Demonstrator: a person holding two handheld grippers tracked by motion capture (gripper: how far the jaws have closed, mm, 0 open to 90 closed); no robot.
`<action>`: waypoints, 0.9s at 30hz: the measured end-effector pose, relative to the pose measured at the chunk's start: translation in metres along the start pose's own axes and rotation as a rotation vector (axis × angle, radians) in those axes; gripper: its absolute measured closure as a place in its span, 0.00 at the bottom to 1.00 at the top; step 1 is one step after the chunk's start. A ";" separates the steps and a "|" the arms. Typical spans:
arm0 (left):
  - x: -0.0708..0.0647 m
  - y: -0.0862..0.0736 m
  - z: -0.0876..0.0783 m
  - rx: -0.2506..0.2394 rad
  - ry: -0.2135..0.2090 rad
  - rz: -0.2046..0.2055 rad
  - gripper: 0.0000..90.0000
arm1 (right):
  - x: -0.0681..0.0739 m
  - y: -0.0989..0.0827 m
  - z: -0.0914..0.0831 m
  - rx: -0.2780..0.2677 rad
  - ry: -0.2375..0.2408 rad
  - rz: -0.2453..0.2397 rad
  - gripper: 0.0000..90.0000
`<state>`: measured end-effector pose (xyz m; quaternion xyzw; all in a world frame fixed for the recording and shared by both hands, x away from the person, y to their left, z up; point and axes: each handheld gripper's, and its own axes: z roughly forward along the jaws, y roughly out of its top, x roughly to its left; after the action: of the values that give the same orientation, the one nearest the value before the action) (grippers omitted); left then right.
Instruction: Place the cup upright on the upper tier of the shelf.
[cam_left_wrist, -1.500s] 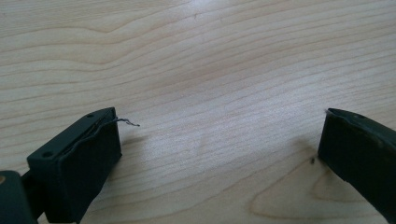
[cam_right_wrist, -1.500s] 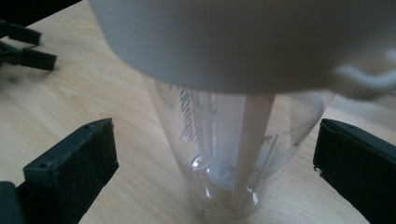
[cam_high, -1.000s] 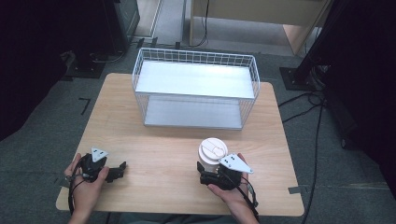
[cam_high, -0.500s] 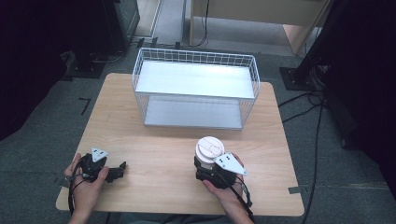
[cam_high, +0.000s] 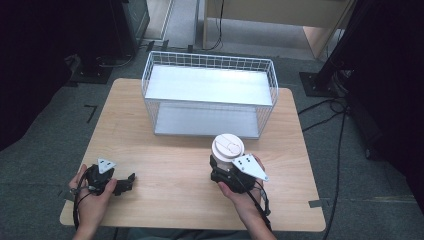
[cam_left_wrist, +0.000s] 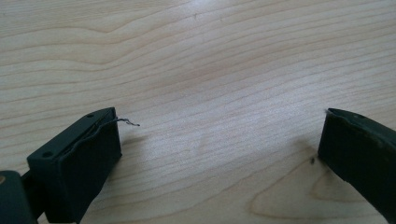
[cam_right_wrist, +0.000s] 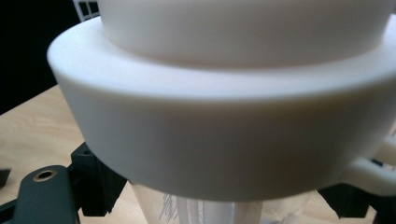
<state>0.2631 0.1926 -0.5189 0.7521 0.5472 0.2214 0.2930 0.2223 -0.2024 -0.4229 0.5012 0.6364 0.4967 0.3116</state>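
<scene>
Cup (cam_high: 227, 150) upright, lid up, in right tool (cam_high: 225, 167)

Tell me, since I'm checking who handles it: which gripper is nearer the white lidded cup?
Right. The right gripper is clamped on the white lidded cup; the left gripper rests open, far across the table.
</scene>
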 end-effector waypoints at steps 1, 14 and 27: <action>0.000 0.000 0.000 0.000 0.000 0.000 0.00 | -0.001 0.002 0.000 -0.007 -0.002 -0.001 0.17; 0.000 0.000 0.000 0.001 0.001 0.004 0.00 | 0.003 0.031 -0.003 -0.135 -0.065 -0.061 0.17; 0.000 0.000 0.000 0.001 0.001 0.004 0.00 | -0.007 0.056 -0.001 -0.198 -0.122 -0.054 0.18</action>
<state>0.2632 0.1928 -0.5188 0.7532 0.5461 0.2220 0.2919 0.2422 -0.2090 -0.3708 0.4799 0.5772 0.5174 0.4108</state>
